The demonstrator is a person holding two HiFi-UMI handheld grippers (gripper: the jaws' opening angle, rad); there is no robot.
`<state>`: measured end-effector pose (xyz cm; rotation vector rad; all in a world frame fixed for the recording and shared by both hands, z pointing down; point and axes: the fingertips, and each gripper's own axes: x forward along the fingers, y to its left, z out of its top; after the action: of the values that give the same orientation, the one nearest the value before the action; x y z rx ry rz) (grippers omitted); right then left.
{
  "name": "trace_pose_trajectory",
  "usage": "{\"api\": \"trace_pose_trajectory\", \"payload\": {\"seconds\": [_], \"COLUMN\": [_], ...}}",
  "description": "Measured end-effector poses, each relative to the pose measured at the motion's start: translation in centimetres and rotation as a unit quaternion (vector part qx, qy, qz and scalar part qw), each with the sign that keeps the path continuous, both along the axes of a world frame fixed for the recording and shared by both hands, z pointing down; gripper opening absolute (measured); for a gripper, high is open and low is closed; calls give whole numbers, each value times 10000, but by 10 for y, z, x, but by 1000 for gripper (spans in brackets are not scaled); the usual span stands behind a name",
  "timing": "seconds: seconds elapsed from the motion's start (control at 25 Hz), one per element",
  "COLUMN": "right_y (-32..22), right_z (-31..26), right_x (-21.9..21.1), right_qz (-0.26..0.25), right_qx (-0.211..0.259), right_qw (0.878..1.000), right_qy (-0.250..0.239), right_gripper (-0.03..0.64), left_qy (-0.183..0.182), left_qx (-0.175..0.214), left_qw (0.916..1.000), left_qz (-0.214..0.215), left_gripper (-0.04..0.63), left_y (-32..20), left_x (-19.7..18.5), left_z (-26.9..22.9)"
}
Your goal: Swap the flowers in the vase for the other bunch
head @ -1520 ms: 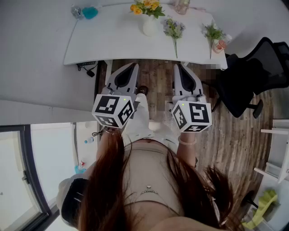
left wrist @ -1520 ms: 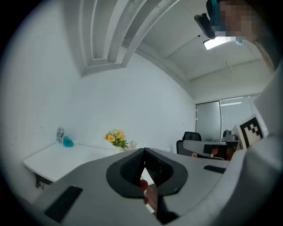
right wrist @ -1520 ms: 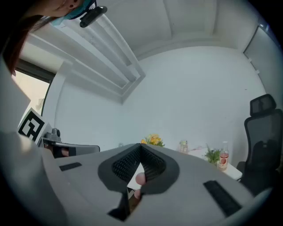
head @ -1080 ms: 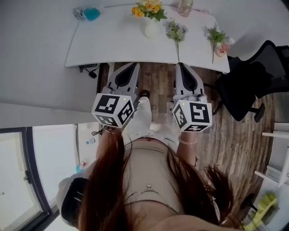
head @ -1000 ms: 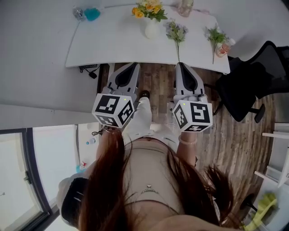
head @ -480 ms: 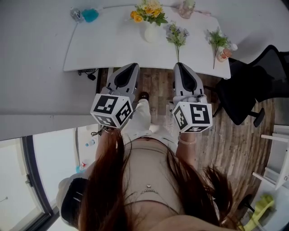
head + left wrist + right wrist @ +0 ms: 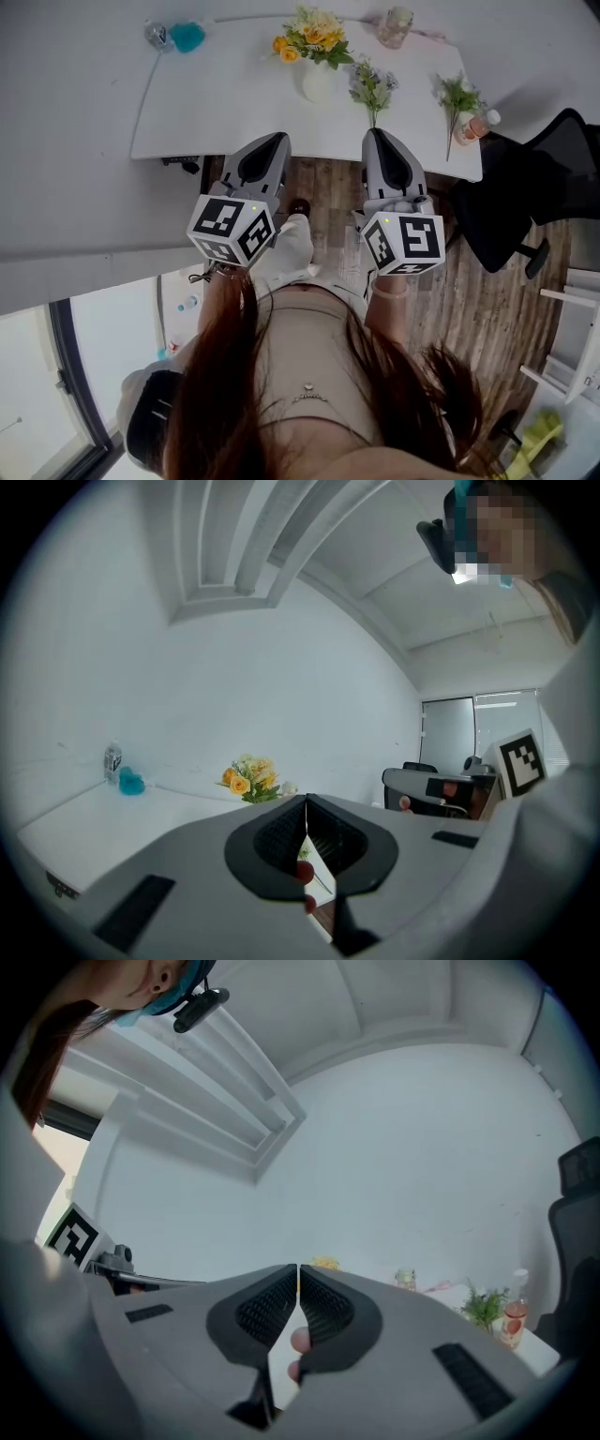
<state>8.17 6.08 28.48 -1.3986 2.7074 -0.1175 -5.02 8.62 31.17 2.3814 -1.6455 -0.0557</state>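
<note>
A white vase (image 7: 318, 81) with yellow and orange flowers (image 7: 311, 34) stands at the back of the white table (image 7: 225, 103). To its right a purple bunch (image 7: 372, 87) lies flat on the tabletop, and a green sprig (image 7: 458, 98) lies farther right. My left gripper (image 7: 270, 139) and right gripper (image 7: 377, 134) are held level side by side at the table's near edge, short of the flowers. Both are shut with nothing between the jaws. In the left gripper view the yellow flowers (image 7: 247, 778) show beyond the left gripper (image 7: 307, 801). The right gripper (image 7: 298, 1267) also points at the table.
A blue object (image 7: 187, 37) and a small bottle (image 7: 156, 35) sit at the table's far left. A glass jar (image 7: 395, 25) stands at the back, a pink-capped bottle (image 7: 476, 125) at the right end. A black office chair (image 7: 525, 192) is beside the table on wooden floor.
Both grippers have advanced toward the table together, their tips now at its near edge. The table and flowers sit lower and closer in the head view.
</note>
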Motion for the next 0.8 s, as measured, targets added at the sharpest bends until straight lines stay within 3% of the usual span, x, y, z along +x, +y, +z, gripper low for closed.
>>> {"api": "trace_pose_trajectory", "payload": {"seconds": [0.64, 0.8], "right_y": [-76, -92], "right_z": [-5, -8], "right_x": [-15, -19], "right_qz": [158, 225], "right_qx": [47, 71], "right_qw": [9997, 9994], "right_qy": [155, 246], "right_gripper": [29, 29], "left_qy": [121, 170], "left_qx": [48, 62], "left_qw": [9999, 9998], "left_qz": [18, 75], "left_gripper": [8, 57], "left_y": [-71, -88], "left_x": [-31, -38], "left_z": [10, 15]}}
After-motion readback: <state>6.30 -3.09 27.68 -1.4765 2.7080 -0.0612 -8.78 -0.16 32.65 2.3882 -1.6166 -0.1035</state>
